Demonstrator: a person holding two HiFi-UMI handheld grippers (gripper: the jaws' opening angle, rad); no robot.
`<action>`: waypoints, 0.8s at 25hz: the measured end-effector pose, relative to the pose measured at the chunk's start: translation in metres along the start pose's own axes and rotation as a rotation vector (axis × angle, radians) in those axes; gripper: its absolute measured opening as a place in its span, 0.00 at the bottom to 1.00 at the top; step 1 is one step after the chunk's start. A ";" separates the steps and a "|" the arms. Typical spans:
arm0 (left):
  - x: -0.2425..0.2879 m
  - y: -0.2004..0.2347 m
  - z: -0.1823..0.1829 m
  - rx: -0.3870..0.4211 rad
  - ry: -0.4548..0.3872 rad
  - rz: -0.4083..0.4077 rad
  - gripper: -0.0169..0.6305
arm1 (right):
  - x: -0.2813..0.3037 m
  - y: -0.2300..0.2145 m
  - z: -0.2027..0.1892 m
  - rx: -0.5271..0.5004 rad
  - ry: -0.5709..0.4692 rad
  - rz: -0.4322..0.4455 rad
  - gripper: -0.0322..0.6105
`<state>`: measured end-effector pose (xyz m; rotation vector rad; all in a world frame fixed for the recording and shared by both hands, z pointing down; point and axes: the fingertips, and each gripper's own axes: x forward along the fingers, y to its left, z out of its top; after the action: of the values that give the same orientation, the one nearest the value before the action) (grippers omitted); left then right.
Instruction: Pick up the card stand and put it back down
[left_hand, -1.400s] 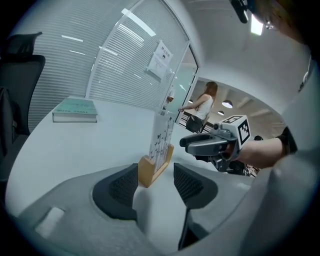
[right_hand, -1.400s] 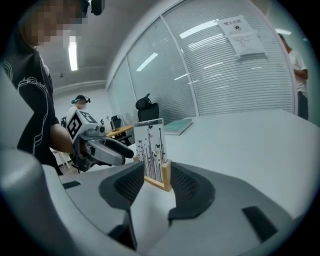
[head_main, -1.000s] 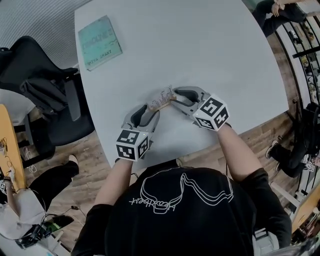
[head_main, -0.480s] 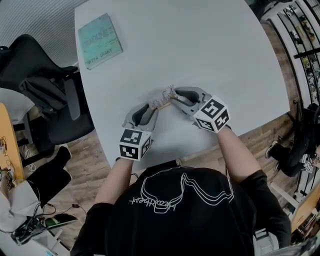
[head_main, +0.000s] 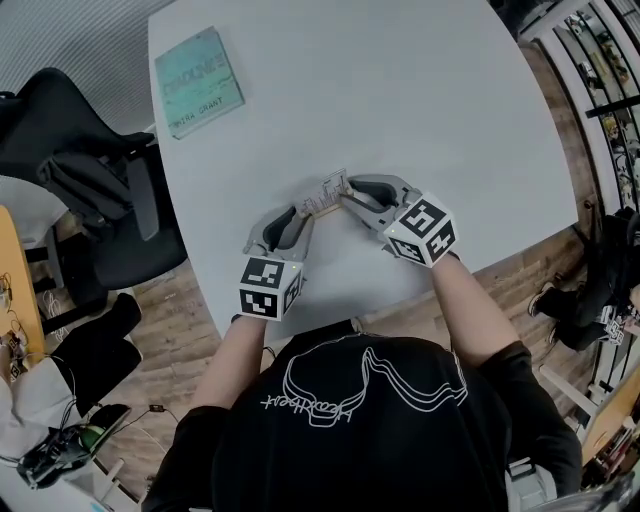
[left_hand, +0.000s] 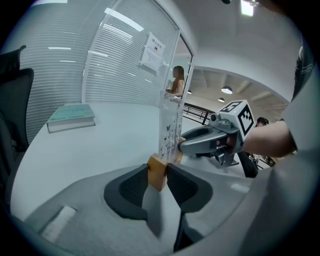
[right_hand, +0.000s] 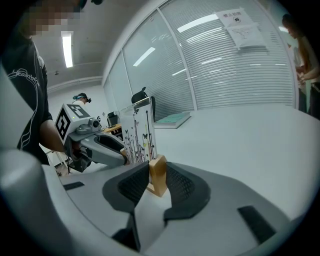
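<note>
Clear acrylic card stand (head_main: 328, 190) on a light wooden base: upright on the white round table (head_main: 420, 90), centre of the head view, well apart from the teal book (head_main: 202, 82) at upper left. Long axis runs lower left to upper right, with the left gripper (head_main: 303, 212) on the lower-left end and the right gripper (head_main: 347, 199) on the upper-right end, neither nearer. Both sets of jaws have just been closing and pinch the wooden base; the lift likely needs both ends kept level.
</note>
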<state>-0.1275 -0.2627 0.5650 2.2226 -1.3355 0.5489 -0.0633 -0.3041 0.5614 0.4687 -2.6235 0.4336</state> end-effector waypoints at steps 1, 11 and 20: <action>0.000 0.000 0.000 0.000 0.000 0.001 0.22 | -0.001 0.000 0.000 -0.003 0.002 -0.005 0.22; -0.003 0.000 0.006 -0.003 -0.012 0.016 0.21 | -0.005 0.001 0.003 -0.001 -0.015 -0.055 0.21; -0.031 -0.018 0.024 0.008 -0.040 0.035 0.20 | -0.031 0.023 0.023 -0.014 -0.043 -0.104 0.21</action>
<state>-0.1231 -0.2480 0.5244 2.2313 -1.3965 0.5260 -0.0542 -0.2846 0.5222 0.6132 -2.6264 0.3757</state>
